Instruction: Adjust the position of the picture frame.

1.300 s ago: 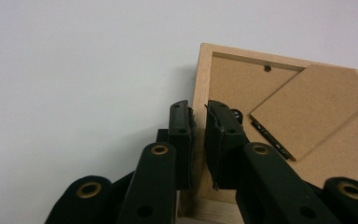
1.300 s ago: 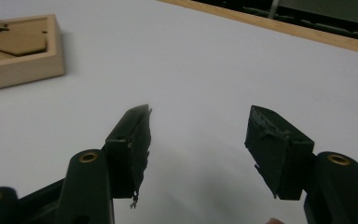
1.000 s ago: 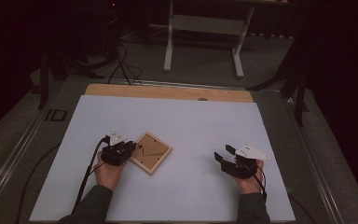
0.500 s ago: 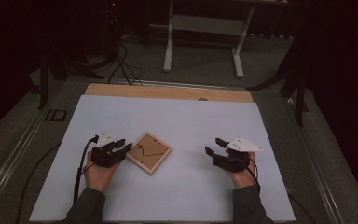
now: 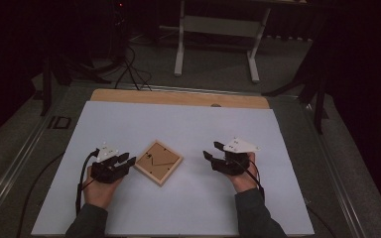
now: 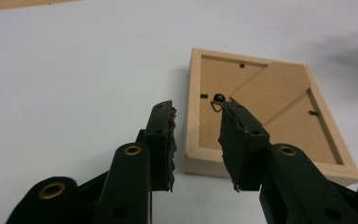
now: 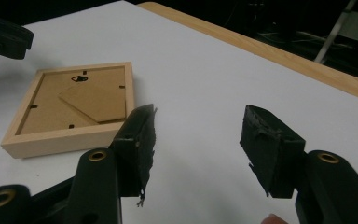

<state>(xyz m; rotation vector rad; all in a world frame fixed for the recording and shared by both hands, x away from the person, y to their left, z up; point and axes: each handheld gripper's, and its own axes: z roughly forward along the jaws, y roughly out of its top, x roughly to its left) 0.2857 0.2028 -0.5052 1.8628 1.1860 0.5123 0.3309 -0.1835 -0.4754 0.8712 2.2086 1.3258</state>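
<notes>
Frame lies face down between two empty grippers

Jaws of the left gripper stand partly apart with nothing between them; they have just been opening and then easing slightly back in. Just beyond their tips, a little to the right of the gap, lies the wooden picture frame, back side up on the white table, with its fibreboard stand folded flat and a small metal hanger just past the right jaw's tip. In the high view the left gripper sits just beside the frame's near-left edge, apart from it.

The right gripper has its jaws wide apart and bare; they have been narrowing a little. From its own view the frame lies off to the left of the left jaw, near but not touching. In the high view the right gripper is clear of the frame's right corner.

To lift the frame well, I judge each gripper should straddle one wooden rail squarely, one jaw outside and one inside the recess, avoiding the stand and hanger, and close evenly so that it does not skid or tip.
</notes>
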